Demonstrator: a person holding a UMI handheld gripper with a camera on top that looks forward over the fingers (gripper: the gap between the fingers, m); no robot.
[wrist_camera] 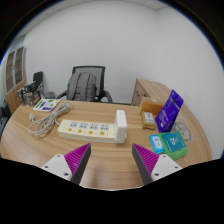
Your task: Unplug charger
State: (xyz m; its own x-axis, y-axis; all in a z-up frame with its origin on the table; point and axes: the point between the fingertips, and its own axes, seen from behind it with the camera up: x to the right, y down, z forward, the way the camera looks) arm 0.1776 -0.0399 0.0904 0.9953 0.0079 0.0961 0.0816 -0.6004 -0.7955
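A white power strip (86,128) lies on the wooden desk (105,158), beyond my fingers. A white charger block (121,124) stands plugged in at the strip's right end. A bundle of white cable (43,121) lies at the strip's left end. My gripper (111,158) is open and empty, with bare desk between the purple pads (72,158). The strip and charger are well ahead of the fingertips.
A purple box (169,110) stands upright to the right, with teal and blue packets (165,144) and a round dish (182,129) near it. A black office chair (86,84) stands behind the desk. Small items (43,103) lie at the far left.
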